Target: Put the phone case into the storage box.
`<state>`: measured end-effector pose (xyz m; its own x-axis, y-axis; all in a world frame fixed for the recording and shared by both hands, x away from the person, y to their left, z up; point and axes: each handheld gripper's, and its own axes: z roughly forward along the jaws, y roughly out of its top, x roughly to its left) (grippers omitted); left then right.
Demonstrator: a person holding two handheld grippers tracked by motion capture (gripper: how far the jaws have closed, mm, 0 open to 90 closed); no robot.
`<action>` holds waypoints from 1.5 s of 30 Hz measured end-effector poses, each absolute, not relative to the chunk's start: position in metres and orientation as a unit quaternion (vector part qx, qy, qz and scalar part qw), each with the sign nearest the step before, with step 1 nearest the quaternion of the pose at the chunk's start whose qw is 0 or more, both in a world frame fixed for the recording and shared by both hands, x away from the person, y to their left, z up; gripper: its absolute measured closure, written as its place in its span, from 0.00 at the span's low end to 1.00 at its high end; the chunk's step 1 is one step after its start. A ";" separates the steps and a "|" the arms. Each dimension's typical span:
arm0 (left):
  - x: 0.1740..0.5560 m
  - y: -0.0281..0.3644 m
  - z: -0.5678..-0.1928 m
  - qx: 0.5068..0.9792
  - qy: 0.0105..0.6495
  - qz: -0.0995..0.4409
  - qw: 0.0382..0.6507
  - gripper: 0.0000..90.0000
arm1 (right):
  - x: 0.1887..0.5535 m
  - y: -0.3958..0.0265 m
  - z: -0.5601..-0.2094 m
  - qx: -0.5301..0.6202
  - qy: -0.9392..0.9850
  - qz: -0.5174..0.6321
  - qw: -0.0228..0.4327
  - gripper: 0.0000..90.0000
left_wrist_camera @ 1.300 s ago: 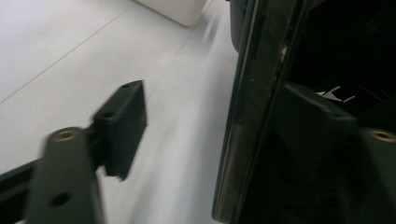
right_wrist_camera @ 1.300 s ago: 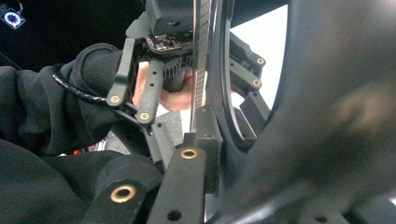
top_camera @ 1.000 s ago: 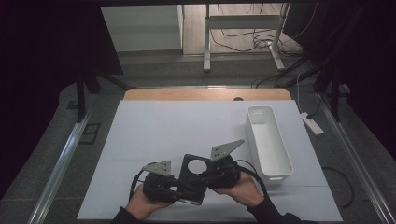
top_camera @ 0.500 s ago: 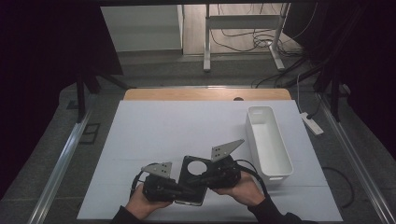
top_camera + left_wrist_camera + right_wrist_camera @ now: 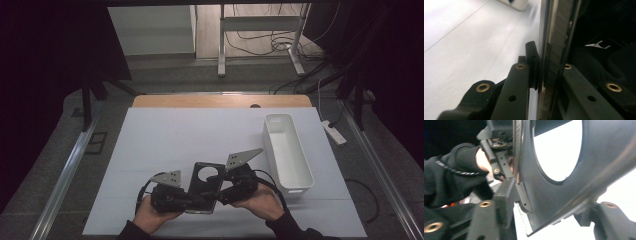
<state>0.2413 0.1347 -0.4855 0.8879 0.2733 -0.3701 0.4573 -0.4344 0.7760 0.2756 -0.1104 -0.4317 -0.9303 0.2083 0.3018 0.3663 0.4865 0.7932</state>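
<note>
High view: both claws meet near the front edge of the white counter (image 5: 210, 135), with a flat black phone case (image 5: 204, 187) between them. The case has a round cutout near its far end and sits off the counter surface, tilted up on its long edge. The left claw (image 5: 186, 198) comes in from the left and is clamped on the case's near end. The right claw (image 5: 218, 192) comes in from the right, against the case's right edge.

Left gripper view: case edge-on, left pad pressed flat on one face, other jaw behind it. Narrow gap, firm pinch.

Right gripper view: the jaws have just been opening. The case is between them, with the left jaw at the case rim and the right jaw standing clear of the back face, so no clamp there. Left claw and the hand holding it show beyond.

White bin (image 5: 286, 150) sits on the right side of the counter, well apart from the case.
</note>
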 end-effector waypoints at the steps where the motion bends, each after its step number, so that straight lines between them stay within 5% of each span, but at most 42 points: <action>1: 0.242 0.135 -0.486 0.843 0.223 -0.090 0.482 0.95 | 0.276 -0.111 -0.431 -0.174 -0.857 -0.479 0.073 0.40; 14: 0.245 0.139 -0.489 0.841 0.286 -0.057 0.456 0.94 | 0.282 -0.124 -0.423 -0.246 -0.843 -0.477 -0.039 0.02; 29: 0.243 0.140 -0.488 0.836 0.348 0.011 0.423 0.94 | 0.288 -0.136 -0.419 -0.276 -0.832 -0.476 -0.069 0.00; 45: 0.240 0.135 -0.487 0.829 0.342 -0.012 0.441 0.94 | 0.289 -0.137 -0.416 -0.280 -0.830 -0.478 -0.063 0.00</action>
